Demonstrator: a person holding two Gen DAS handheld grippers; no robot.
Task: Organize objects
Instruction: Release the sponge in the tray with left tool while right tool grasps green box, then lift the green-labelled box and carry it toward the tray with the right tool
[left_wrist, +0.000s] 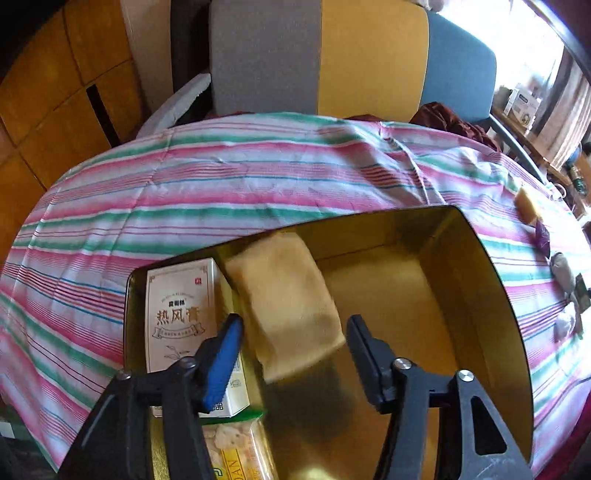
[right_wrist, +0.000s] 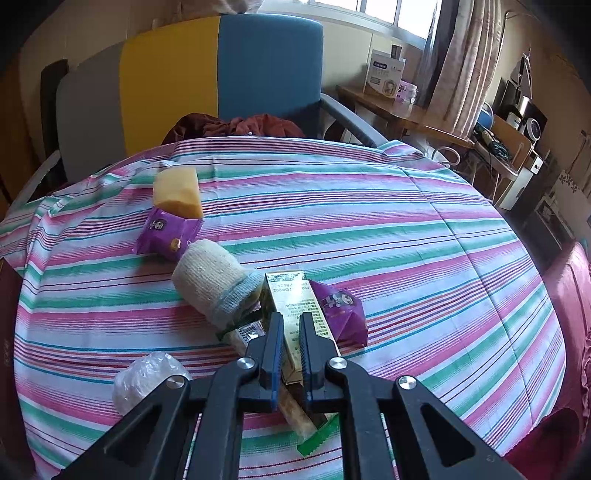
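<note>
Left gripper (left_wrist: 293, 354) wide open over a gold tin (left_wrist: 480, 295) on the striped cloth (left_wrist: 221, 184). Pale yellow sponge (left_wrist: 288, 302), blurred, lies tilted in the tin beyond the parted fingers; contact unclear. White carton (left_wrist: 181, 314) beside it reads "热风膏". Cracker packet (left_wrist: 236, 450) at the tin's near end; its lettering is cut off.

Right gripper (right_wrist: 290, 339) narrow, clamped on a gold box (right_wrist: 295, 306) with small print, unreadable. Under it, a green-edged snack packet (right_wrist: 303, 424). Touching the box: rolled sock (right_wrist: 218, 280) and purple packet (right_wrist: 343, 310). Second purple packet (right_wrist: 166, 232) under another yellow sponge (right_wrist: 177, 192). Clear wrapped lump (right_wrist: 144, 376) near.

Behind the table: grey-yellow-blue chair (right_wrist: 221, 74), window (right_wrist: 388, 14), cluttered desk (right_wrist: 406, 110).
</note>
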